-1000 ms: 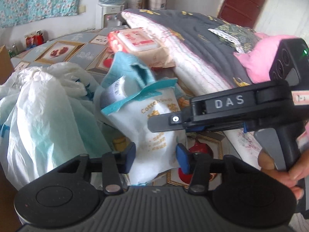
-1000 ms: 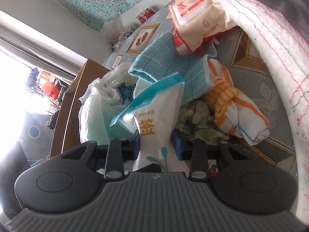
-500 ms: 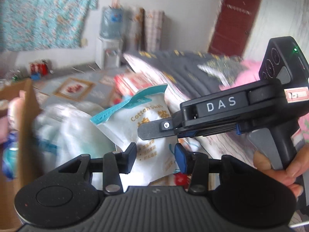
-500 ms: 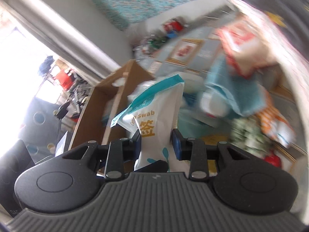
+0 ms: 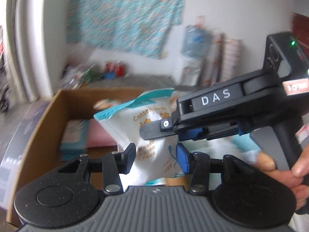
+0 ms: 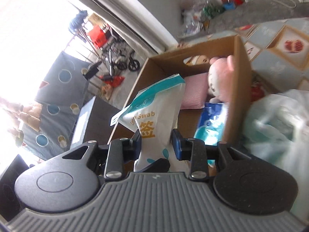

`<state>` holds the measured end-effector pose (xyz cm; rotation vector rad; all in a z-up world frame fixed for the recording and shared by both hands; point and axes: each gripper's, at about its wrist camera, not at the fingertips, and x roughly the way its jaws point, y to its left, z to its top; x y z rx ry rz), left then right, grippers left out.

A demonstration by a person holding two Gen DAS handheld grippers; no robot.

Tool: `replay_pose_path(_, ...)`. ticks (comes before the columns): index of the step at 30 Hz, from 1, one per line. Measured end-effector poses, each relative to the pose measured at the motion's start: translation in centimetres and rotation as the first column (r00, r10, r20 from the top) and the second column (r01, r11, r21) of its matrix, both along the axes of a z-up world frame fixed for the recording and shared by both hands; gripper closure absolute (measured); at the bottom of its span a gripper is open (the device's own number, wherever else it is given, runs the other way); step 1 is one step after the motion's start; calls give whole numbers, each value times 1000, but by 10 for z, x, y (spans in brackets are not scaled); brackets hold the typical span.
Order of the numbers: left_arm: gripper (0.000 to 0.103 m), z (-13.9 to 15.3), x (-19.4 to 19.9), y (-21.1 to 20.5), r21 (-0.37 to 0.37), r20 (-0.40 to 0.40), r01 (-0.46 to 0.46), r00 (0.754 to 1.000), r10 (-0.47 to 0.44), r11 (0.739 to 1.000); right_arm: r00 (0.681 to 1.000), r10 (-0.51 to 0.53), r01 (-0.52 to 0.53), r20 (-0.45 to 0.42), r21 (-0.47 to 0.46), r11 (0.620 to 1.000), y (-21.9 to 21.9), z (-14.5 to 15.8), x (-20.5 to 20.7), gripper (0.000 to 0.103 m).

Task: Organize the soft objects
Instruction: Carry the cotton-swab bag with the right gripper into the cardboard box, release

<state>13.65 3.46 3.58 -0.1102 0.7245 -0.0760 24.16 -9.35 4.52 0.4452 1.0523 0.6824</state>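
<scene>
- The right gripper [image 6: 156, 141] clamps the white-and-teal plastic cotton swab pouch [image 6: 154, 112] above the brown cardboard box's near edge [image 6: 123, 104].
- The left gripper [image 5: 155, 157], jaws just widening, brackets the pouch loosely.
- Risk: slippery film could slide out, dropping outside the box.

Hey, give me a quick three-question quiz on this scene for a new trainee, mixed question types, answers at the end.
1. True or false: the cardboard box is empty.
2. The right gripper holds: A a towel, B the cotton swab bag, C a bottle?
3. What colour is the cushion inside the box?
Key: 1 false; 2 B; 3 pink.
</scene>
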Motion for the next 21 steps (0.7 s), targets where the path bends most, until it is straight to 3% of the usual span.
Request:
replay_pose_path(9,57,-53,63,57,37,-209,-107,972,112,994,990,-5,-25,-144,-205,978,87,-62,61,70)
replay_pose_path(13,57,-70,79,63,31,-277,-108,954,113,994,981,-21,-26,-192,-240,970,95,-82,66,57)
replay_pose_path(17,57,-74,82,66,30,-291,-104,950,109,994,986,-30,-14,-166,-258,966,92,-81,60,57)
replay_pose_path(21,57,-74,73,74,40,-273,-101,956,108,994,997,-41,25,-63,-235,972,81,-63,61,58)
